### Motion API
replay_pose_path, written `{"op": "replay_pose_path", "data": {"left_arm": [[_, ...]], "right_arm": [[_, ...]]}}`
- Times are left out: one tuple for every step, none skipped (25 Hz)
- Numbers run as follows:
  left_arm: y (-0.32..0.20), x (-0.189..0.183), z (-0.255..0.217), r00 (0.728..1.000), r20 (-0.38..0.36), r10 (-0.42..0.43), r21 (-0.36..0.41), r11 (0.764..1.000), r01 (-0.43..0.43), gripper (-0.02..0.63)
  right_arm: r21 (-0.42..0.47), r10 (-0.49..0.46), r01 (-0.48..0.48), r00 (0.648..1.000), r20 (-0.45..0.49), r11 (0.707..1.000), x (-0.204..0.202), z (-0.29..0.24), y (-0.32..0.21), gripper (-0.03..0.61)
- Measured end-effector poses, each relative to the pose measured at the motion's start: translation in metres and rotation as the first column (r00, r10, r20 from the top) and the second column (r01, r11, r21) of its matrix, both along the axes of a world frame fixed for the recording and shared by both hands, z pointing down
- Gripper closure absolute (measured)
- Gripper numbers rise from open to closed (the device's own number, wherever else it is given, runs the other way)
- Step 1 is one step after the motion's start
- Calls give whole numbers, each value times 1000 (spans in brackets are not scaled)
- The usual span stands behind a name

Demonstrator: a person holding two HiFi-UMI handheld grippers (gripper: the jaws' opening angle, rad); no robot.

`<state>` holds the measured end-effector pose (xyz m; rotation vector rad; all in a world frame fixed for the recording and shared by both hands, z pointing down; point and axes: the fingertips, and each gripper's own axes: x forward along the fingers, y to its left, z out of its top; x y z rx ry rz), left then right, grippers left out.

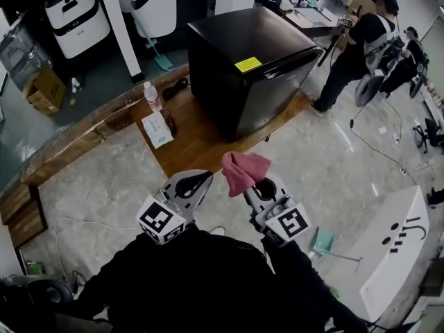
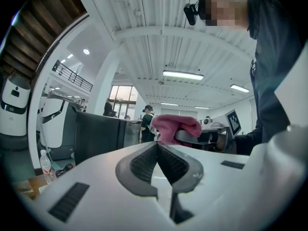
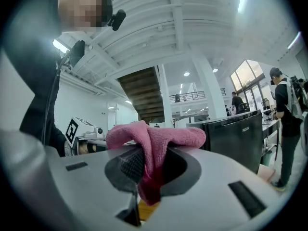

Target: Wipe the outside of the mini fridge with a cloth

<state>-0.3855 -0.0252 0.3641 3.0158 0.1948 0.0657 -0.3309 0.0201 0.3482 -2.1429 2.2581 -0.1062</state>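
The black mini fridge (image 1: 253,68) stands on a wooden platform (image 1: 201,141) ahead of me, with a yellow sticker on its top; it also shows in the left gripper view as the fridge (image 2: 98,134) and in the right gripper view as the fridge (image 3: 236,134). My right gripper (image 1: 255,180) is shut on a pink cloth (image 1: 244,170), which bunches over its jaws, cloth (image 3: 154,143). My left gripper (image 1: 198,181) is shut and holds nothing, left gripper (image 2: 156,148). Both grippers are held close to my chest, well short of the fridge.
A water bottle (image 1: 152,96), a white packet (image 1: 157,129) and a black cable lie on the platform left of the fridge. A person (image 1: 357,50) stands to the fridge's right. White robots (image 1: 73,16) stand behind. A white machine (image 1: 388,241) sits at my right.
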Motion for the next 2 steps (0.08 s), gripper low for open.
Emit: {"op": "replay_pose_path", "data": {"left_arm": [[0, 0, 1, 1000, 3, 1, 0, 1000, -1, 607], [1, 0, 1, 1000, 7, 1, 0, 1000, -1, 607]], "right_arm": [[1, -1, 1, 1000, 1, 1000, 0, 1, 0, 523], [1, -3, 3, 1000, 3, 1000, 0, 1, 1, 523]]}}
